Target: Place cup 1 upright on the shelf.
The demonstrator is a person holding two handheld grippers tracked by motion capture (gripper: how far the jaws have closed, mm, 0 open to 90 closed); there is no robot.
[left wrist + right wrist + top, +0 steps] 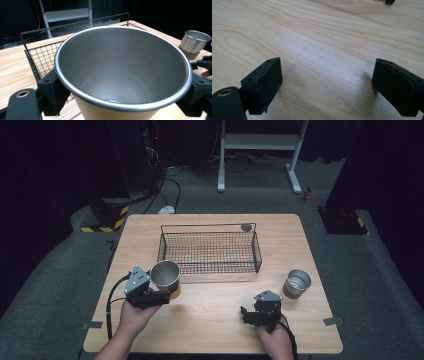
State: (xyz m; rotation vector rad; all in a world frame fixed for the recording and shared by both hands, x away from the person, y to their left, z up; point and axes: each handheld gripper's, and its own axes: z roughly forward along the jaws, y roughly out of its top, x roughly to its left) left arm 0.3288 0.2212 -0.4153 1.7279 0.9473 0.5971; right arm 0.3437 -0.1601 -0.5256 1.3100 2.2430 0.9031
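A steel cup with a tan outer wall (165, 274) is clamped between the jaws of my left gripper (167, 294), just in front of the wire basket's (210, 251) front left corner. In the left gripper view the empty cup (120, 75) is upright, a black jaw pressing on each side. A second steel cup (297, 283) stands on the table at the right, also in the left gripper view (195, 41). My right gripper (250, 314) is low over the wood left of that cup, open and empty (327, 85).
The black wire basket (37, 57) is empty and sits mid-table. Bare wooden tabletop (324, 37) lies under the right gripper. Off the far edge of the table, a white shelf frame (260, 142) and cables are on the grey floor.
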